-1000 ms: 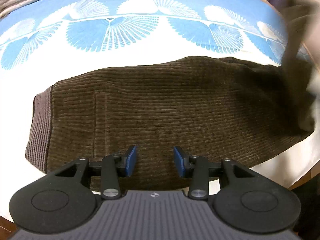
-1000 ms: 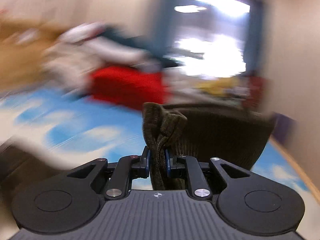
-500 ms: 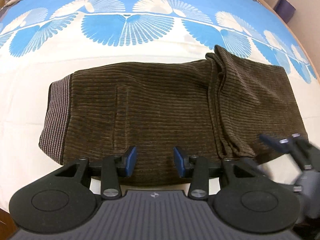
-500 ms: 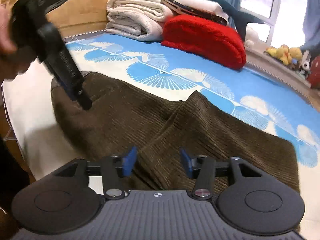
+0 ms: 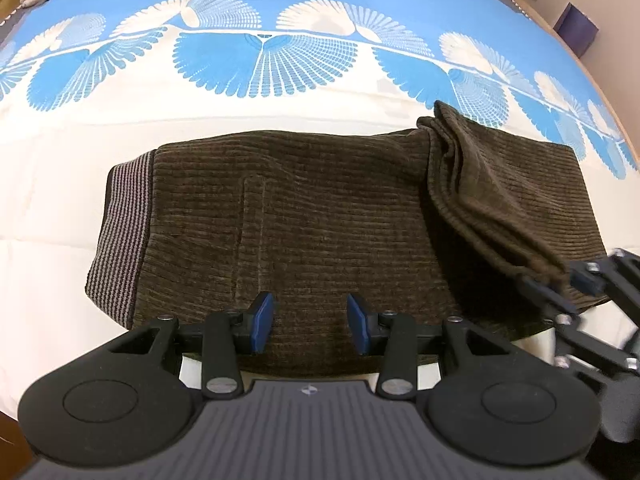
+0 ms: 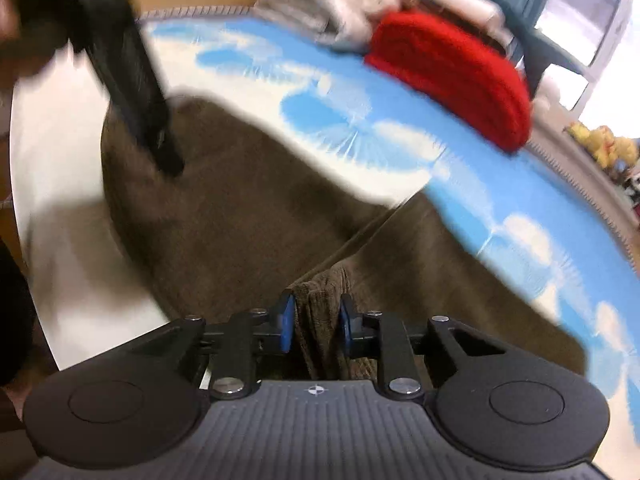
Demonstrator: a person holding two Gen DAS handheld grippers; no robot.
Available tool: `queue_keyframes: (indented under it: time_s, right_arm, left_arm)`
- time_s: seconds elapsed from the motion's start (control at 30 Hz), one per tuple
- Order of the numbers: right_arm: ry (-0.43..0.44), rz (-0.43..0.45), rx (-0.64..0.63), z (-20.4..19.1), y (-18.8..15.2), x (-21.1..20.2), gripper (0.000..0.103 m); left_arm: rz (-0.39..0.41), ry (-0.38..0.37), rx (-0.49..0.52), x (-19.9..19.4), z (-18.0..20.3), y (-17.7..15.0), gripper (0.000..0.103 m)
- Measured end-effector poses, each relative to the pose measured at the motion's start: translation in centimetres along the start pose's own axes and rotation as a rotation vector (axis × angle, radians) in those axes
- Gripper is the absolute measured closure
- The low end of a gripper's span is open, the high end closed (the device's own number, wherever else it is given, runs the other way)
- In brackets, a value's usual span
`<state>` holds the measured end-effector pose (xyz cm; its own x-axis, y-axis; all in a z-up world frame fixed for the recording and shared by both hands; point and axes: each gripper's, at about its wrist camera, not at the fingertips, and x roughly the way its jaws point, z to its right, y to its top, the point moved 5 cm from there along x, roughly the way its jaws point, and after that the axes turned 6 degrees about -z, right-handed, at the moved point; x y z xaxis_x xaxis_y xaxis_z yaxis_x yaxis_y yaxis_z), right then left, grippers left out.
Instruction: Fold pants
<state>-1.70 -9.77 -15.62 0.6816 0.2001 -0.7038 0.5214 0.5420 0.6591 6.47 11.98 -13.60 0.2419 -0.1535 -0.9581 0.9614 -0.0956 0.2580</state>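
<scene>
The brown corduroy pants lie flat across the middle of the left wrist frame, on a bedspread printed with blue and white fans. The striped waistband sits at the left end of the garment. At the right end, the leg portion is doubled back over the body of the pants, forming a layered fold whose edge runs diagonally from upper centre-right toward the lower right of the frame.

The left gripper is at the lower centre of its frame, over the near edge of the pants. Its blue-padded jaws stand wide apart, with nothing between them.

The right gripper is at the lower centre of the right wrist frame. Its pads sit on either side of a bunched ridge of the corduroy and appear to clamp it, though the frame is motion-blurred. In the left wrist view this gripper appears at the lower right, at the bottom corner of the folded layer.

A red cushion and stacked pale bedding occupy the upper part of the right wrist frame.
</scene>
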Motion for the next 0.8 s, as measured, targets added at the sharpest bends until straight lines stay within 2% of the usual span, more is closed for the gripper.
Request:
queue_keyframes:
  time_s: [0.1, 0.23, 0.3, 0.37, 0.43, 0.53, 0.7, 0.77, 0.8]
  right_arm:
    - [0.057, 0.025, 0.047, -0.3, -0.8, -1.1, 0.079]
    - [0.096, -0.145, -0.075, -2.8, -5.0, 2.5, 0.076]
    - [0.091, -0.103, -0.012, -1.7, -4.7, 1.2, 0.077]
    - [0.137, -0.026, 0.133, 0.7, -3.9, -1.3, 0.073]
    - [0.141, 0.028, 0.213, 3.2, -3.9, -3.3, 0.062]
    - [0.056, 0.027, 0.331, 8.1, -5.3, -4.7, 0.057]
    - [-0.185, -0.024, 0.786, 17.4, -12.0, -4.6, 0.056]
    - [-0.229, -0.071, 0.915, 19.2, -15.2, -4.2, 0.056]
    - [-0.235, -0.091, 0.975, 19.7, -16.5, -4.1, 0.054]
  left_arm:
    - [-0.002, 0.001, 0.003, 0.0, 0.5, 0.1, 0.057]
    - [0.006, -0.017, 0.001, -0.1, 1.4, 0.5, 0.057]
    - [0.008, -0.034, 0.004, -0.1, 2.0, 0.6, 0.057]
    - [0.023, -0.066, 0.03, -0.2, 3.1, 0.9, 0.057]
    - [0.041, -0.106, 0.06, -0.2, 4.4, 1.2, 0.057]
    - [0.05, -0.147, 0.099, 0.2, 6.4, 1.3, 0.058]
    - [0.071, -0.255, 0.174, 1.4, 10.6, 1.6, 0.059]
    - [0.053, -0.276, 0.22, 2.6, 12.2, 1.1, 0.059]
    - [0.017, -0.259, 0.25, 3.9, 12.9, 0.6, 0.059]
